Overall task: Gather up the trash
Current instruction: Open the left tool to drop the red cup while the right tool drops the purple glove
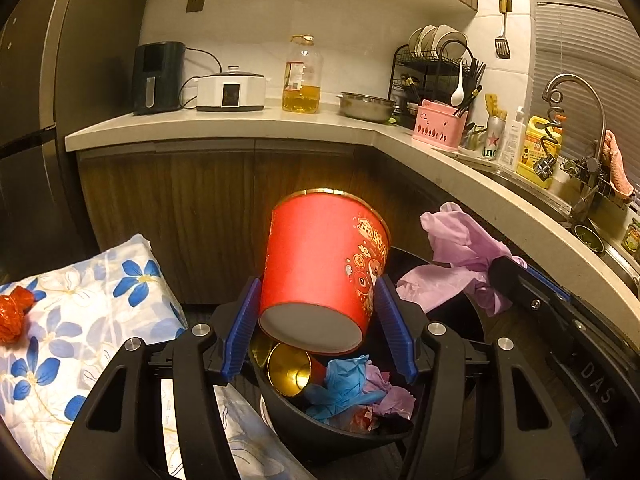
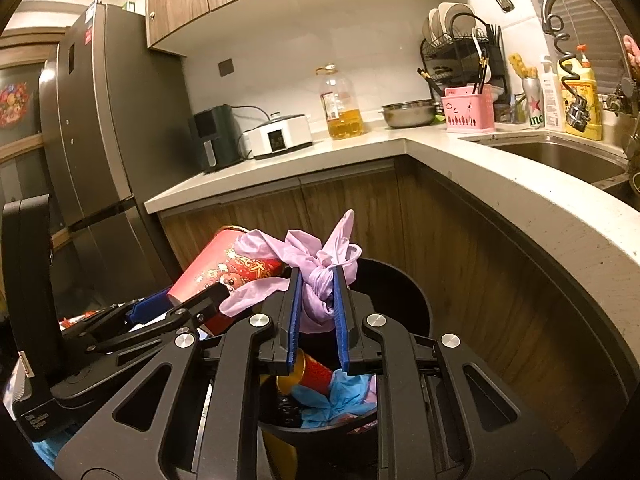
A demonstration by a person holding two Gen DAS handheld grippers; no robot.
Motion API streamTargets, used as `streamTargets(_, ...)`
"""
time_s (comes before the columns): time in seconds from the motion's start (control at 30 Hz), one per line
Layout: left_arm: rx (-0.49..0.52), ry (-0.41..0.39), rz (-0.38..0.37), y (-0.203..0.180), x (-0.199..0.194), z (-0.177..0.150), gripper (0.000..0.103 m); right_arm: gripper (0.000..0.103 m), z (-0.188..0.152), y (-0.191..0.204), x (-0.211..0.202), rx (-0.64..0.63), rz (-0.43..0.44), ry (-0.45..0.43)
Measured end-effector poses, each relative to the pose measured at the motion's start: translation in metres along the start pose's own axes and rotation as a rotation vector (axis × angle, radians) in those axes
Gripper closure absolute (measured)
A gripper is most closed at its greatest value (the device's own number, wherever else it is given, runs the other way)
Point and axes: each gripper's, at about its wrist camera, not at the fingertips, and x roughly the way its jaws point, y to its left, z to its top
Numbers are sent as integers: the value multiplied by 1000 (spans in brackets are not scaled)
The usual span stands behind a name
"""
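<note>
Jaws: my left gripper (image 1: 318, 316) spread wide, clamping one red tub (image 1: 324, 268); right gripper (image 2: 317, 312) narrow, pinching one purple bag (image 2: 316, 280), both over one black bin (image 2: 404, 300).

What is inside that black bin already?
The black bin holds a gold-lined red can, blue crumpled trash and purple scraps; anything deeper is covered.

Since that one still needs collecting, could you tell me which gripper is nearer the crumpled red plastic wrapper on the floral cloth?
Left. The left gripper, clamping the red paper tub, sits just right of the wrapper; the right gripper is farther right.
</note>
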Motion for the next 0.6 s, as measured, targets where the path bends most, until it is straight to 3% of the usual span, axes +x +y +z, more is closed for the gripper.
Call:
streamTargets(0.13,4,2,5,0,3,-1,46,79,0,-1,5,1,-7,11)
streamTargets(0.23,-6,3,10,3,3,-2,38,67,-1,-2,6,9,-9,15)
streamTargets(0.4,-31,5,31,12,-2,-5,26,59,-3,-2,4,14,-23,20)
streamTargets(0.6,-43,-5,101,25,-19,-13,15,42,-7,1,-6,15,-30,16)
